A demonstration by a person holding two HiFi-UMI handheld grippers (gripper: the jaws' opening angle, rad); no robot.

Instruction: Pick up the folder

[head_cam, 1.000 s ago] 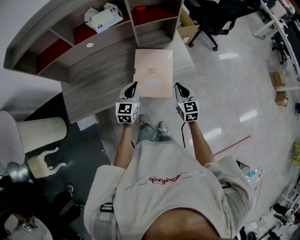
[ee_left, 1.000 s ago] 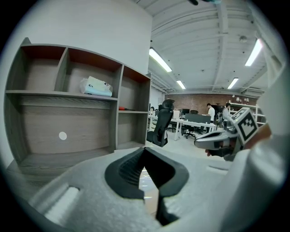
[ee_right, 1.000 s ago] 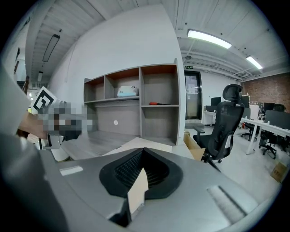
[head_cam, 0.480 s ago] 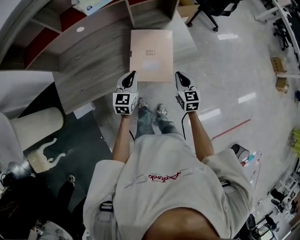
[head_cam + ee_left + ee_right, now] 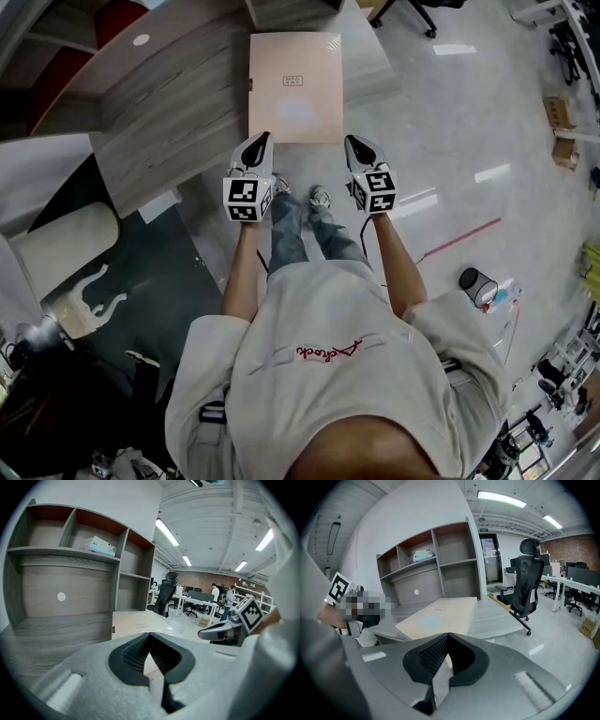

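Observation:
A flat beige folder [image 5: 295, 86] lies on the grey wooden desk [image 5: 178, 103], its near edge reaching the desk's front edge. My left gripper [image 5: 260, 141] hangs just before the folder's near left corner, and my right gripper [image 5: 354, 142] just before its near right corner. Neither touches it. Both are shut with nothing between the jaws. In the left gripper view the folder [image 5: 136, 624] lies ahead of the closed jaws [image 5: 149, 634], with the right gripper [image 5: 225, 631] off to the right. In the right gripper view the folder [image 5: 440, 616] lies beyond the closed jaws [image 5: 448, 634].
A shelf unit [image 5: 75, 531] rises at the back of the desk, with a tissue box [image 5: 99, 546] on it. A black office chair [image 5: 527, 581] stands right of the desk. A white stool [image 5: 66, 248] and a small bin [image 5: 476, 286] stand on the floor.
Both grippers have sunk and come nearer to the folder's near edge. The desk and folder have slid up in the head view. Both jaws stayed shut.

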